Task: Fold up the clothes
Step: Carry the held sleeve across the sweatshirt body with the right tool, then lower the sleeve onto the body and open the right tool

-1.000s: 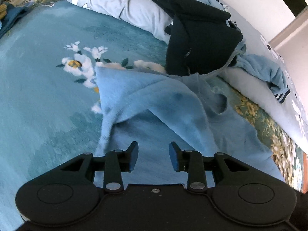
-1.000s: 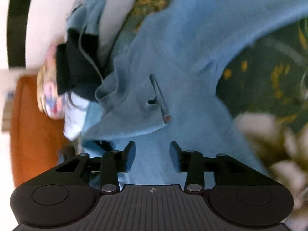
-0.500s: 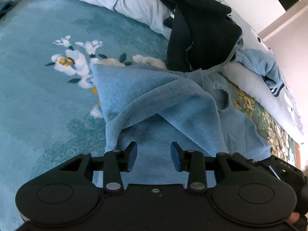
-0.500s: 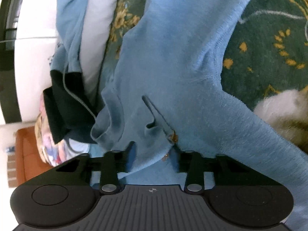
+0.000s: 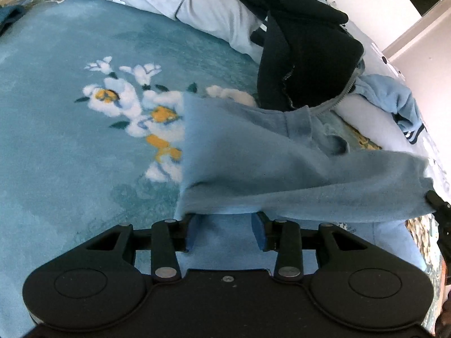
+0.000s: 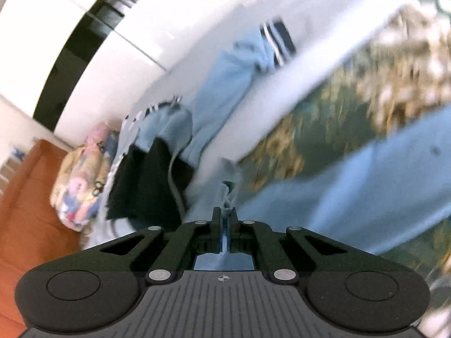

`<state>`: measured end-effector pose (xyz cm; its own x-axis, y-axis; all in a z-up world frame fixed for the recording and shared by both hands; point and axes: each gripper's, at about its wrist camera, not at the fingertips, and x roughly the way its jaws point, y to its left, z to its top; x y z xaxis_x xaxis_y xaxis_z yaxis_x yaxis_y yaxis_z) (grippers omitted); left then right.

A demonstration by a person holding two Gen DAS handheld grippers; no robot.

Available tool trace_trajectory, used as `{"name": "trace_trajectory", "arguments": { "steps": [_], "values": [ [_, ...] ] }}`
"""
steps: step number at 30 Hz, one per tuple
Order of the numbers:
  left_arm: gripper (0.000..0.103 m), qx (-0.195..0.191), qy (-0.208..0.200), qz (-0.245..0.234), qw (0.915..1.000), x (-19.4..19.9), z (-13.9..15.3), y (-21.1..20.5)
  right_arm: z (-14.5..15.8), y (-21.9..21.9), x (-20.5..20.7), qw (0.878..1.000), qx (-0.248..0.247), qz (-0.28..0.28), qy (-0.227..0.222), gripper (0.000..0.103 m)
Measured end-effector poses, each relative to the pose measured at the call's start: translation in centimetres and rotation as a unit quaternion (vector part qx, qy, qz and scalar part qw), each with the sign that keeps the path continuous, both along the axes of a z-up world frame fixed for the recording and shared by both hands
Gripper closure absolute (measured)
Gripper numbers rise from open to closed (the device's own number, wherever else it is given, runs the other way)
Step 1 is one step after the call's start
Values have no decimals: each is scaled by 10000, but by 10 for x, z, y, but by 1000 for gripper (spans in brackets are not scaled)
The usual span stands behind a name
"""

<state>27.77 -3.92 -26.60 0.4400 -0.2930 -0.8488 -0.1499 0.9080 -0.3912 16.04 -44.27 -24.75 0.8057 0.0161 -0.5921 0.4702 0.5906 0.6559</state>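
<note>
A light blue garment (image 5: 253, 152) lies on the teal flowered bedspread (image 5: 70, 155). My left gripper (image 5: 225, 231) hovers low over it, jaws apart and opening slightly. Cloth lies under and between the blue pads, which do not press on it, and a raised fold drapes over the fingertips. My right gripper (image 6: 224, 215) is shut on an edge of the light blue garment (image 6: 352, 174), holding it above the bed. In the left wrist view the right gripper (image 5: 437, 202) shows at the far right edge, with the cloth stretched toward it. The right wrist view is blurred.
A dark garment (image 5: 304, 64) lies heaped behind the blue one on a grey-blue quilt (image 5: 197, 8). A second light blue piece with striped cuffs (image 5: 394, 101) lies at the far right. An orange wooden piece (image 6: 28, 197) and a colourful cushion (image 6: 81, 183) stand beyond the bed.
My right gripper closed on the garment's edge, rose and tilted up, pulling a fold of cloth up and across. The fold now covers my left fingertips. The left gripper hardly moved.
</note>
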Motion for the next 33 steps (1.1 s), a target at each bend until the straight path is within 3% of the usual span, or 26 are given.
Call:
{"name": "trace_trajectory", "arguments": {
  "steps": [9, 19, 25, 29, 33],
  "values": [
    [64, -41, 63, -35, 10000, -15, -4, 3, -60, -27, -10, 9933, 178, -188, 1124, 101],
    [60, -81, 266, -52, 9996, -32, 8, 14, -63, -32, -24, 9892, 249, -345, 1404, 100],
    [60, -125, 371, -117, 9992, -42, 23, 19, -45, -37, -38, 9914, 286, -387, 1221, 94],
    [60, 58, 237, -170, 9996, -43, 38, 11, -31, -57, -79, 9879, 213, -999, 1165, 85],
    [58, 147, 117, -209, 9996, -33, 49, -5, -34, -93, -134, 9707, 328, -1952, 1361, 80]
  ]
}}
